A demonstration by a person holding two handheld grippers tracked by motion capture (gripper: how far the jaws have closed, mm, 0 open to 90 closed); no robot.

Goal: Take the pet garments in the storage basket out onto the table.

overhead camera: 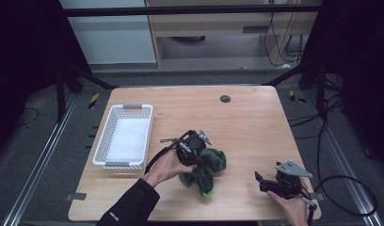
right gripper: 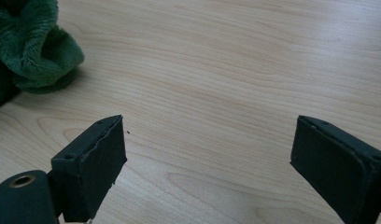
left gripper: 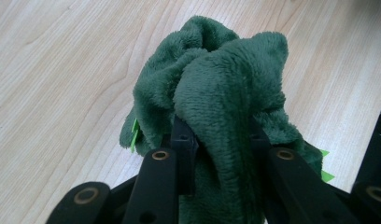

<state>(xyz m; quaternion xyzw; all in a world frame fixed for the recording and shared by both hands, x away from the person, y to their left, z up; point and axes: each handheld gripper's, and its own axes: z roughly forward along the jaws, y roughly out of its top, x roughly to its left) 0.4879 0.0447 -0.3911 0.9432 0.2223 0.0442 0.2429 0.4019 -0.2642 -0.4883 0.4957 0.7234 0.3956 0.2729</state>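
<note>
High view: left gripper [overhead camera: 196, 149] clamped on a dark green fleece cloth [overhead camera: 206, 170], bunched on the wooden table [overhead camera: 246, 122] near its front middle, right of the white basket [overhead camera: 125, 136]. Small bright green bits show at the cloth's lower edge. Left gripper view: both jaws pinch a thick fold of cloth, fabric bulging above them. Right gripper [overhead camera: 270, 181] sits well apart at the table's front right, jaws spread wide over bare wood, nothing between them; cloth at that view's upper left.

Basket [overhead camera: 124, 136] lies left of cloth [overhead camera: 206, 169].
</note>
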